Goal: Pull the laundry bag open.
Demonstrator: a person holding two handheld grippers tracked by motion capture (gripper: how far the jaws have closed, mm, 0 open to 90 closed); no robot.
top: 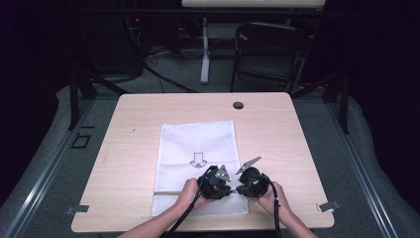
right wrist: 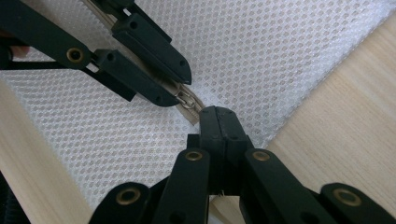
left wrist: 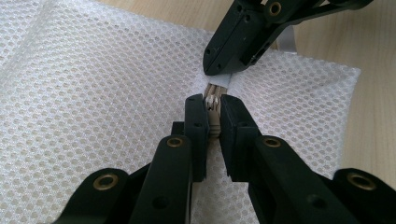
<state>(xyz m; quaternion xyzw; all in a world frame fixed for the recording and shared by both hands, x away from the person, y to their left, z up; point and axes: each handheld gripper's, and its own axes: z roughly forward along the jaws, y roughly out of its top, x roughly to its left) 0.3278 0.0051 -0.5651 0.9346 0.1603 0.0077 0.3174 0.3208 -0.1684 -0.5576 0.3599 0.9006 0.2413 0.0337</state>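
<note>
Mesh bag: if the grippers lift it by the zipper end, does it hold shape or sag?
Likely sags: the mesh bag is thin netting lying flat and creased on the table. Probably very light, so it may slide when pushed. The zipper pull, pinched by the left gripper, looks like the only stiff part.

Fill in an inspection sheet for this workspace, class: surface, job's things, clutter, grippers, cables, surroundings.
Surface: light wooden table, a dark round plug near its far edge.
Job's things: white mesh bag lying flat, an arrow printed on it; its zip pull sits at the near end.
Clutter: nothing seen.
Grippers: left gripper shut on the zip pull; right gripper shut on the bag's edge just beside it.
Cables: one trails from each gripper back along the forearms; more lie on the floor beyond the table.
Surroundings: dark room, black folding chair and a white stand leg behind the table, grey floor.
</note>
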